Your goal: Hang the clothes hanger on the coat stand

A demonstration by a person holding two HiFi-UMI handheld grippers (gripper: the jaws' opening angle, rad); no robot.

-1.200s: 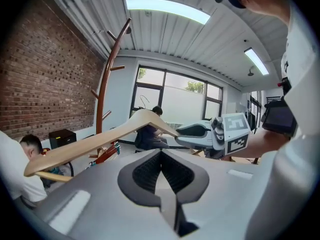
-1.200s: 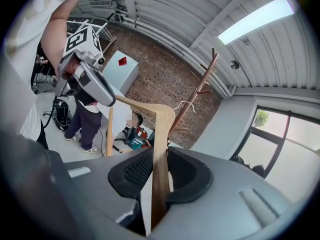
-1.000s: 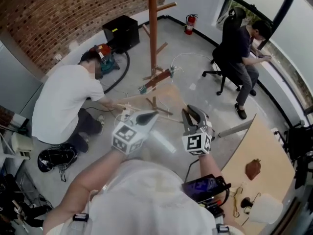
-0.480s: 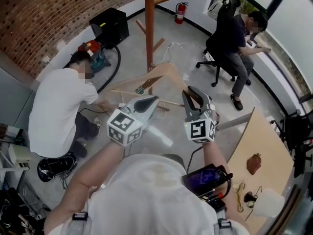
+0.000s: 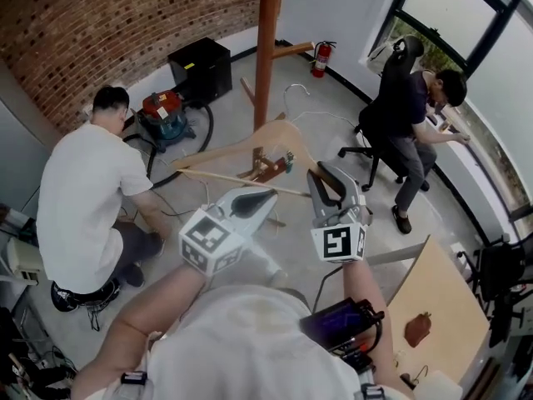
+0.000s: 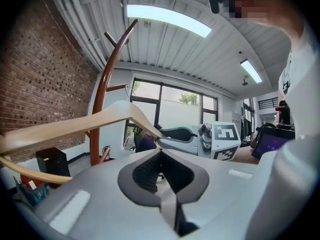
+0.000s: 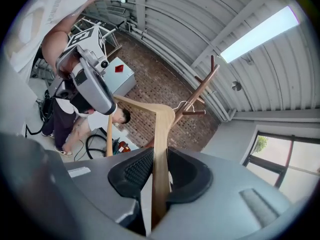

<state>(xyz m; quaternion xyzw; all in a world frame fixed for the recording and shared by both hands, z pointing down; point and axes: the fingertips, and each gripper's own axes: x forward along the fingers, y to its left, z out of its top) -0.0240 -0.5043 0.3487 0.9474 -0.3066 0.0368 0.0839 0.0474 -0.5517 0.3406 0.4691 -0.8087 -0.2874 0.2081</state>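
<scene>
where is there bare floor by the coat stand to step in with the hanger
Bare floor lies right of the coat stand in the head view, bordered by the fire extinguisher and the seated person. Left of the stand is crowded: vacuum, black box, kneeling person. The hanger in the right gripper spans the front.

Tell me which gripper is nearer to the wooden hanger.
Right. The right gripper is clamped on one arm of the hanger. The left gripper is shut and empty, with the hanger passing just beside it, not between its jaws.
</scene>
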